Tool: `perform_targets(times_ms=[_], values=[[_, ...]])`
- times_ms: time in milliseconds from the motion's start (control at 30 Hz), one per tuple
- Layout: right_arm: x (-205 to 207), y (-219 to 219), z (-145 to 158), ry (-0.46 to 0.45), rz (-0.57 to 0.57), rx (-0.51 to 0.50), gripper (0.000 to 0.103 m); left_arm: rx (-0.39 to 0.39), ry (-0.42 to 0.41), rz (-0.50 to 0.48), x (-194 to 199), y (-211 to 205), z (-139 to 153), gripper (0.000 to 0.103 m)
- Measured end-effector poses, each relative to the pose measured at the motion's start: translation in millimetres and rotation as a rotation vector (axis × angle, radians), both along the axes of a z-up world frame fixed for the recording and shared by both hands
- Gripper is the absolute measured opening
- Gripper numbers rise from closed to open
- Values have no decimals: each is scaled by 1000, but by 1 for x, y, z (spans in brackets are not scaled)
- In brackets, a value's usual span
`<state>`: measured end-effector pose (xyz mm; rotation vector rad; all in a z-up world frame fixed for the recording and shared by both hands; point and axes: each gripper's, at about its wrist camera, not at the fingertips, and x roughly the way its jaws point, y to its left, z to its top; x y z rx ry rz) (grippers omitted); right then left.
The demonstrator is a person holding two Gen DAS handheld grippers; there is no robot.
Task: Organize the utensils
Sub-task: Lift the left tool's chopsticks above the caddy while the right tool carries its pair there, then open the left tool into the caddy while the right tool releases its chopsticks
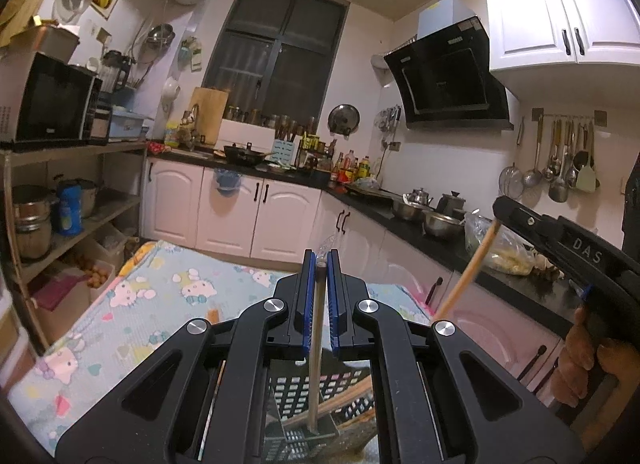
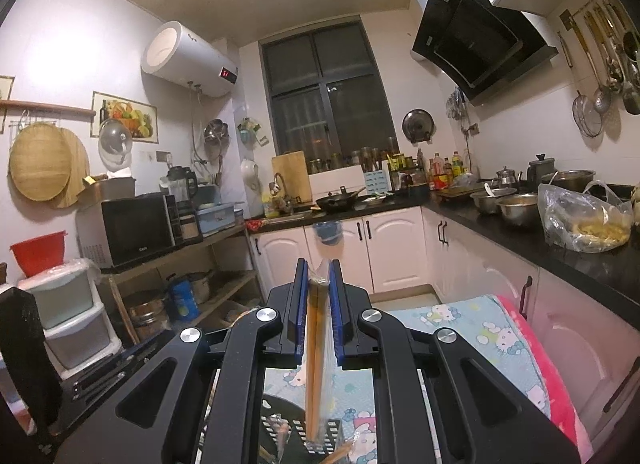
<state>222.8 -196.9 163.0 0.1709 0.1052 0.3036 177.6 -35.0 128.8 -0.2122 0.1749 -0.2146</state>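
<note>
**Chopsticks upright in both jaws, holder below**

Chopsticks (image 2: 316, 344), a wrapped wooden pair, stand clamped between the right gripper (image 2: 319, 292) jaws, long axis vertical, lower ends just above the black perforated holder (image 2: 320, 430). The left gripper (image 1: 320, 284) jaws are clamped on a slim grey utensil (image 1: 316, 344), likewise upright, its foot inside the holder. Both sit about equally near; the drop is straight down. Beneath lies a cartoon-print cloth (image 1: 160, 296); black kitchen bench (image 2: 520, 236) behind.

Left gripper (image 1: 320, 260), right gripper (image 2: 319, 270): black linkages, silver screws, blue ribbed pads; right body marked "DAS"; bare-skinned hand (image 1: 592, 364).
</note>
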Motion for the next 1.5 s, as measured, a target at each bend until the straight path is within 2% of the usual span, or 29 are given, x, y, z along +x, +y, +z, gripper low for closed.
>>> perform_targets(times_ms=[500, 867, 1300, 1433, 1500], values=[[17, 18, -42, 22, -21, -57, 10, 2, 19, -39, 4, -6, -28, 2], [11, 28, -76, 11, -41, -105, 10, 28, 64, -59, 8, -11, -45, 2], [1, 18, -105, 144, 19, -78, 11, 40, 77, -41, 3, -12, -52, 2], [-6, 14, -104, 170, 37, -62, 13, 38, 93, -41, 1, -13, -53, 4], [-11, 13, -104, 182, 41, -60, 14, 35, 97, -38, -2, -13, -54, 9]])
